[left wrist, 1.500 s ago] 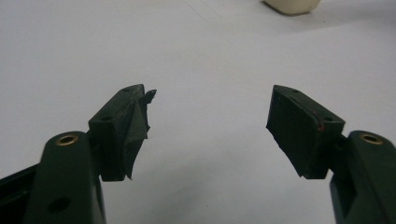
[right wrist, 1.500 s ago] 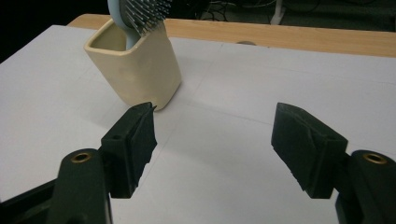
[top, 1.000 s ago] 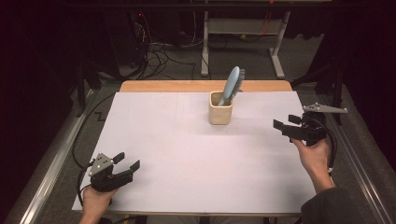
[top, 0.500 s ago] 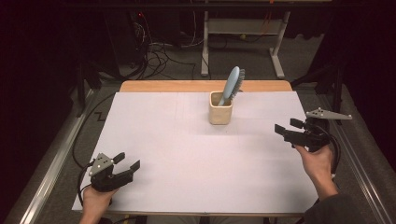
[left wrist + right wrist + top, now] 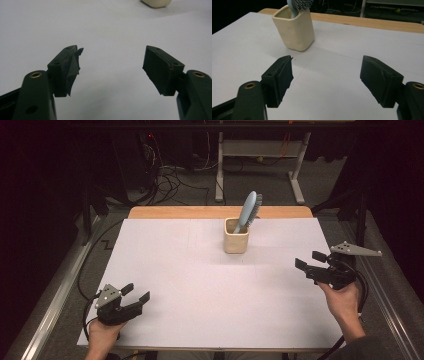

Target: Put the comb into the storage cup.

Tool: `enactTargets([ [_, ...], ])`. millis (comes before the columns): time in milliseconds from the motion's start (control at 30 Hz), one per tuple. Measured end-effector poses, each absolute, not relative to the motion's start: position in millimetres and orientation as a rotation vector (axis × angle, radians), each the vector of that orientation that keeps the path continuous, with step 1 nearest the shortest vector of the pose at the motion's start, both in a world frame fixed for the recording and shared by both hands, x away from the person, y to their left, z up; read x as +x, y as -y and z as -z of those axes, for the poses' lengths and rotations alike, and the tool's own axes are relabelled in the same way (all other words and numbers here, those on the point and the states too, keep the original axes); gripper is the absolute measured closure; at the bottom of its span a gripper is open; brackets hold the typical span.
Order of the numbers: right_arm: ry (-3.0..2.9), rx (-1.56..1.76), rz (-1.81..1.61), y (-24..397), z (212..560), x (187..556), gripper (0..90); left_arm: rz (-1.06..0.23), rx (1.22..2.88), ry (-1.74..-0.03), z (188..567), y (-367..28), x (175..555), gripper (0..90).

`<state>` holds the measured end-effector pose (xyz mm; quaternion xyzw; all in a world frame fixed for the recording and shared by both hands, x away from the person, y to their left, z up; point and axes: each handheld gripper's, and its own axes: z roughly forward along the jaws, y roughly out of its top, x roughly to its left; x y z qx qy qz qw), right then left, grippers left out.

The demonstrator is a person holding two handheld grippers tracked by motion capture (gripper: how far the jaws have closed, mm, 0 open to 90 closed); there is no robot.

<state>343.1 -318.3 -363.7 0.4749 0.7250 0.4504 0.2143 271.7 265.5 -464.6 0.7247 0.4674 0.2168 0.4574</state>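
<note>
High view shows a white table with two grippers, one cup and one brush. One gripper is in each hand.

Right gripper is near the right edge of the table. Its jaws are wide apart and have just been opening more. Nothing is between them and they touch nothing. In the right gripper view, the two black jaws stand far from each other over the bare table, and they point toward the cup.

Left gripper is near the front left corner of the table. Its jaws are wide apart too, with nothing in them. In the left gripper view, white table shows between the jaws, and the bottom of the cup peeks in at the top edge.

One cream cup stands upright near the back of the table, well apart from both grippers. One blue brush stands in it, handle down, leaning to the right.
</note>
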Motion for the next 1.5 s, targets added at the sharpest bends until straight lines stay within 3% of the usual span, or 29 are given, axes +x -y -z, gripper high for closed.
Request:
enactTargets([
  [1500,-1.942,1.347,-1.368,331.2,375.7,307.8,25.3,-0.541,1.791,-1.148,464.5,-264.9,270.5,29.9],
])
